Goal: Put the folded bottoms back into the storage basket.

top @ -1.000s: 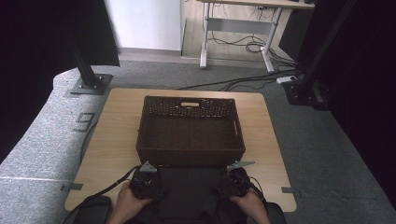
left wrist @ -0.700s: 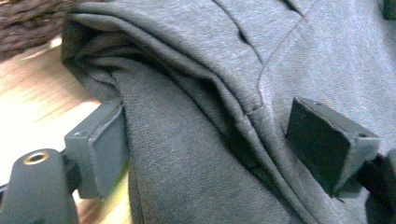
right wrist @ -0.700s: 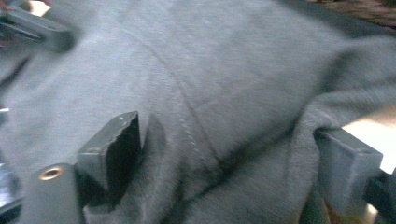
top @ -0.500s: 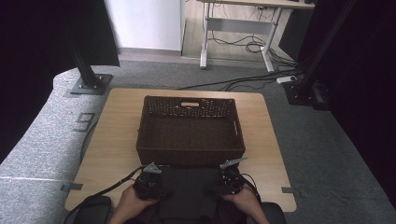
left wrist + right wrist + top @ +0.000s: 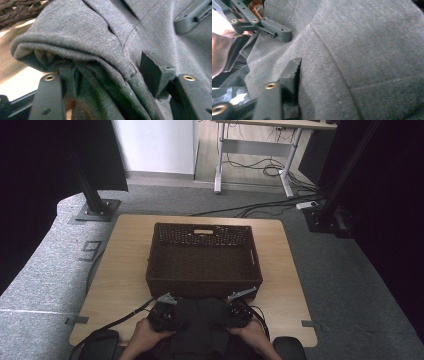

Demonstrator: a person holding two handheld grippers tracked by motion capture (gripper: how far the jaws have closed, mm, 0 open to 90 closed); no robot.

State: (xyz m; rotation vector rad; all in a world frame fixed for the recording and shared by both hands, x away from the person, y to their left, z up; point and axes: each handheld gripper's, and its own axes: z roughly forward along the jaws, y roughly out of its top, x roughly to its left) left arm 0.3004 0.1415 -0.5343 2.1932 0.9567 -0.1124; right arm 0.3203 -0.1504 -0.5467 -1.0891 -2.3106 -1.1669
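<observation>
Left gripper [image 5: 162,312] and right gripper [image 5: 239,311], both at the table's near edge, have just been closing on the dark grey folded fleece garment [image 5: 200,320] bunched between them. Left gripper view: a thick rolled hem [image 5: 75,52] sits between the jaws with the pads pressing its sides, so it's gripping. Right gripper view: one jaw is pressed into the cloth [image 5: 362,50], the other is covered by fabric, so pinch looks likely but can't confirm. My read: one grip per side keeps the fold intact for a lift into the dark brown woven wicker basket [image 5: 202,282] just beyond, mid-table. Garment's near part runs off the frame bottom; the person's hands [image 5: 145,335] hide the gripper bodies.
</observation>
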